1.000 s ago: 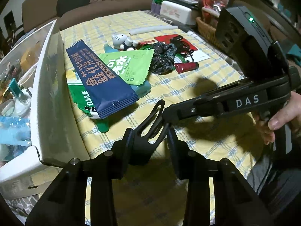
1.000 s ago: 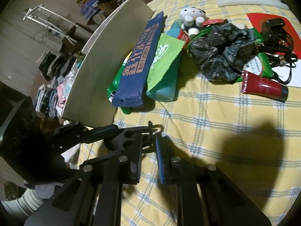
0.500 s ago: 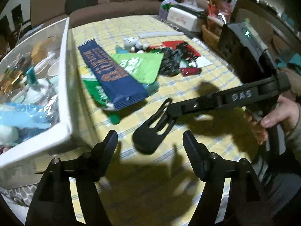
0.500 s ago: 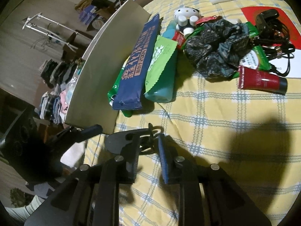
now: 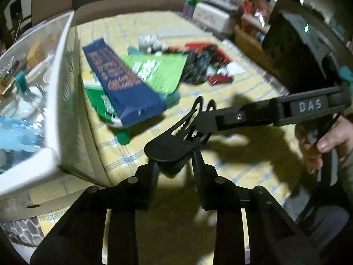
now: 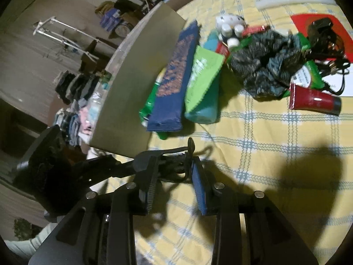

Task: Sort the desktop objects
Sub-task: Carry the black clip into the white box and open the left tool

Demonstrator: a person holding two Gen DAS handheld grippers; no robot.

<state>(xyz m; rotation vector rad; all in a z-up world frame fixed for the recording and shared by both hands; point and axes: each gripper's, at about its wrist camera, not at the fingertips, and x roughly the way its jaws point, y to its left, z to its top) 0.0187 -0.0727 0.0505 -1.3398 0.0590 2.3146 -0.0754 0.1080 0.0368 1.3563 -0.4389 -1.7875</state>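
Observation:
A black hair clip hangs over the yellow checked tablecloth, between both grippers. My left gripper has its fingers closed on the clip's wide flat end. My right gripper reaches in from the right in the left wrist view; its fingers now stand apart around the clip's looped end. A pile lies beyond: a navy snack packet, a green packet, a dark scrunchie, a red tube, a white cat figure.
A white storage bin with bottles and small items stands at the left, close to the clip. A black cable and charger lie on a red card. A wicker basket and boxes stand at the table's far right edge.
My left gripper, wide open half a second ago, has moved in and closed on the clip's flat end. My right gripper's fingers have spread apart from the clip's loop.

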